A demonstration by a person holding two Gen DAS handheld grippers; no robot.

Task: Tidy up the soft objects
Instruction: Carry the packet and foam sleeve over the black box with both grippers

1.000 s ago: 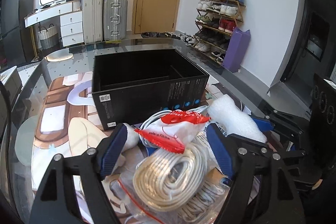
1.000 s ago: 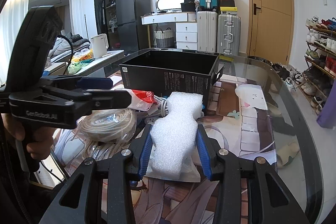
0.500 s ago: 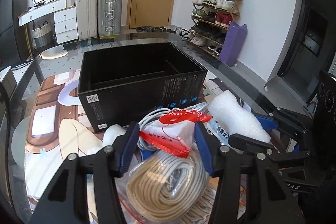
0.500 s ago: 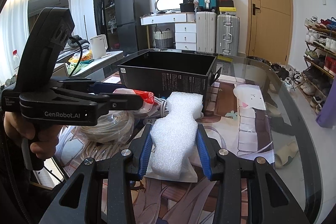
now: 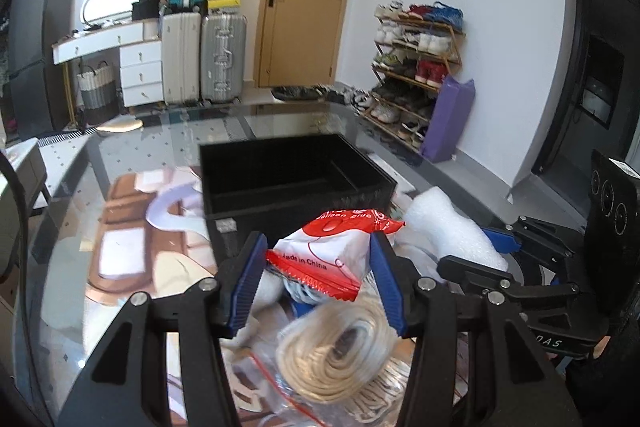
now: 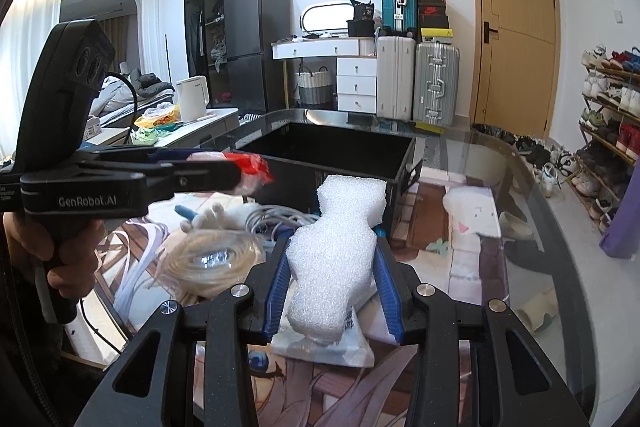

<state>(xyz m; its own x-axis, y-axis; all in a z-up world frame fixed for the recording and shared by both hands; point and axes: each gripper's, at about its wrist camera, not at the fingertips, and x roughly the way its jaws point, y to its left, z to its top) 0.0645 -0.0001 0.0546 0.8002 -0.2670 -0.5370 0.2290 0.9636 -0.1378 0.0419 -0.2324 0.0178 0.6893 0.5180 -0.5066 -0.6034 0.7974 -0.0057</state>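
My left gripper (image 5: 318, 281) is shut on a red and white plastic packet (image 5: 332, 251) and holds it lifted above the table, just in front of the open black box (image 5: 288, 183). The packet also shows in the right wrist view (image 6: 250, 169), in front of the box (image 6: 332, 147). My right gripper (image 6: 330, 287) is shut on a white foam piece (image 6: 340, 251), which rests low over a flat white bag (image 6: 324, 347). The foam also shows in the left wrist view (image 5: 448, 231).
A bagged coil of cream rope (image 5: 340, 351) and a grey cable bundle (image 6: 276, 219) lie on the glass table (image 6: 532, 227) between the grippers. A white plush toy (image 6: 216, 217) lies by the box. A shoe rack (image 5: 416, 75) stands beyond the table.
My left gripper has closed on the red and white packet and lifted it off the pile toward the box. The right gripper has stayed shut on the foam.
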